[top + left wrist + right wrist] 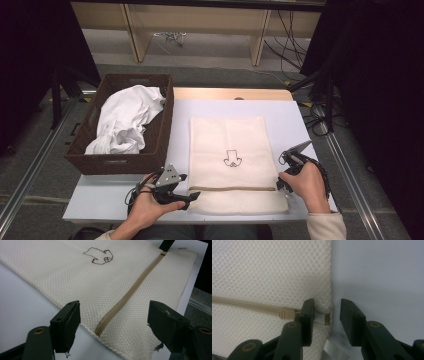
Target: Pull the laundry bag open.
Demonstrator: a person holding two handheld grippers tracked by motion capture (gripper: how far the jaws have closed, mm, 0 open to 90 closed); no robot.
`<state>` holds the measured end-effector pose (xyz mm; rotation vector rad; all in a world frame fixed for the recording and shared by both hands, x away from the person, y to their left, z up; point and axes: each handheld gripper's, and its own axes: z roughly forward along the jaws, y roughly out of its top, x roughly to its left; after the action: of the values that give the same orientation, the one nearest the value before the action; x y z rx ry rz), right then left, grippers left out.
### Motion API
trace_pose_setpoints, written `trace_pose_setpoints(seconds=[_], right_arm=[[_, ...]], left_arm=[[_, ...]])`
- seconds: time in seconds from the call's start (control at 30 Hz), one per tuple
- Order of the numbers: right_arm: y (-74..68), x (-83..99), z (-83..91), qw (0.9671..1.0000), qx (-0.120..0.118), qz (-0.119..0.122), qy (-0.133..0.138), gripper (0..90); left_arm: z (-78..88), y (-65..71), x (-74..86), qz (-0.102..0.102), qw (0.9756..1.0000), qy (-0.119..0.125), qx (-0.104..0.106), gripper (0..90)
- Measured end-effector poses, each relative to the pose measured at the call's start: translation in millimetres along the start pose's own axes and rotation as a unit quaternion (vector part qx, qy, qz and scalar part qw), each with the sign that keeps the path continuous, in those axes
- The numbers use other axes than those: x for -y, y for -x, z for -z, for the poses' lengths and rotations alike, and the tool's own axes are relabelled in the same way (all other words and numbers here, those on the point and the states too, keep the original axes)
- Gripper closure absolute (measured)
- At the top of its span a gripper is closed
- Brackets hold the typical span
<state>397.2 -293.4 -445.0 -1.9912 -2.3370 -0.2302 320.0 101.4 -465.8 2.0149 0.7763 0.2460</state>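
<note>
From my feed, the white rectangular table (300, 120) carries a dark brown woven basket (155, 150) at 10 o'clock, stuffed with crumpled white cloth (125, 120). A cream mesh laundry bag (227, 140) lies flat dead centre, beige zipper (232, 189) across its 6 o'clock end. My left gripper (113, 320) is spread wide at the zipper's 9 o'clock end; my right gripper (327, 315) sits partly spread around the bag's 3 o'clock edge by the zipper pull (286, 314).

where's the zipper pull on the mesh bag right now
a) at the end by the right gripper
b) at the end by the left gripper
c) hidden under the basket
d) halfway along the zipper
a: the zipper pull sits beside the right gripper at the mesh bag edge.
</note>
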Motion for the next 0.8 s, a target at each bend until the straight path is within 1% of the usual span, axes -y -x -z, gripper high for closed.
trace_pose_setpoints(seconds=[0.03,0.07,0.1,0.13,0.17,0.2,0.23,0.27,0.3,0.33,0.37,0.4,0.43,0.47,0.5,0.53,0.57,0.6,0.63,0.67,0.7,0.73,0.77,0.8], right_arm=[[0.0,0.0,0.0,1.0,0.0,0.0,0.0,65.2],[-0.2,-0.3,-1.0,1.0,-0.003,-0.002,-0.003,65.3],[0.5,-1.0,-2.7,0.9999,0.001,0.014,0.005,65.3],[-0.4,-1.1,-2.9,0.9996,0.0,0.029,0.004,65.3],[-0.4,-1.1,-2.9,0.9996,0.0,0.029,0.004,65.3],[-5.6,-1.2,-2.9,0.9999,0.01,0.008,0.001,65.4],[-5.6,-1.2,-2.9,0.9999,0.01,0.008,0.001,65.4],[-9.3,-0.6,-2.7,0.9999,0.011,-0.012,-0.006,65.6],[-9.3,-0.6,-2.7,0.9999,0.011,-0.012,-0.006,65.6],[-7.8,-0.7,-3.0,0.9998,0.015,0.002,-0.013,66.8],[-7.8,-0.7,-3.0,0.9998,0.015,0.002,-0.013,66.8],[-10.8,-3.0,-4.1,0.9997,0.018,-0.007,-0.014,73.6],[-10.8,-3.0,-4.1,0.9997,0.018,-0.007,-0.014,73.6],[-13.2,-3.9,-4.0,0.9998,0.013,-0.002,-0.017,74.6],[-16.2,-4.7,-4.0,0.9995,0.015,-0.013,-0.025,75.7],[-17.0,-5.2,-6.1,0.9997,0.013,-0.011,-0.015,76.6],[-18.5,-6.5,-4.6,0.9994,0.018,-0.014,-0.027,77.4],[-15.2,-7.7,-5.7,0.9995,0.019,0.012,-0.021,78.4],[-15.5,-8.8,-5.1,0.9995,0.012,0.001,-0.03,79.5],[-18.4,-8.9,-5.0,0.9993,0.009,-0.017,-0.033,82.1],[-18.4,-8.9,-5.0,0.9993,0.009,-0.017,-0.033,82.1],[-17.6,-8.5,-4.4,0.9994,0.008,-0.015,-0.031,83.9],[-17.6,-8.5,-4.4,0.9994,0.008,-0.015,-0.031,83.9],[-18.0,-6.7,-5.1,0.9994,0.001,-0.029,-0.018,84.7]], left_arm=[[0.0,0.0,0.0,0.0,1.0,0.0,0.0,26.3],[-0.1,-1.2,-0.5,-0.002,1.0,-0.008,0.003,26.3],[-1.0,-0.4,-0.2,0.0,1.0,-0.003,-0.001,26.4],[-1.4,-0.4,-0.3,0.0,1.0,-0.003,0.0,26.5],[-2.5,0.1,-0.5,0.005,1.0,0.0,0.004,26.5],[-3.2,-1.2,-0.8,-0.011,0.9999,0.001,0.004,26.5],[-3.2,-1.2,-0.8,-0.011,0.9999,0.001,0.004,26.6],[-3.2,-1.0,-0.8,-0.012,0.9999,0.0,0.007,26.7],[-3.0,-0.9,-0.8,-0.011,0.9999,-0.004,0.01,26.7],[-3.1,0.5,-0.2,0.0,0.9999,-0.006,0.01,26.7],[-3.1,0.5,-0.2,0.0,0.9999,-0.006,0.01,26.8],[-2.8,-0.2,-0.4,-0.003,0.9999,-0.009,0.007,26.9],[-3.1,0.2,-0.5,-0.001,0.9999,-0.006,0.008,26.9],[-3.1,-0.2,-0.7,-0.004,1.0,-0.004,0.006,26.8],[-3.4,-0.9,-0.7,-0.014,0.9999,-0.001,-0.001,26.5],[-4.1,0.7,0.0,0.002,1.0,0.001,-0.001,26.5],[-3.2,-1.1,-0.2,-0.01,0.9999,-0.007,-0.008,26.5],[-3.5,-1.3,-0.3,-0.012,0.9999,-0.005,-0.006,26.5],[-4.0,-1.4,-0.7,-0.016,0.9999,-0.003,-0.004,26.6],[-4.5,-0.8,-1.0,-0.014,0.9999,0.0,0.0,27.2],[-5.2,0.5,-1.1,-0.002,1.0,0.0,0.006,27.2],[-5.2,0.3,-1.8,-0.012,0.9999,-0.001,0.002,27.5],[-6.4,0.8,-2.5,-0.016,0.9999,0.005,0.005,27.5],[-7.6,1.6,-4.0,-0.012,0.9999,-0.001,0.006,27.9]])
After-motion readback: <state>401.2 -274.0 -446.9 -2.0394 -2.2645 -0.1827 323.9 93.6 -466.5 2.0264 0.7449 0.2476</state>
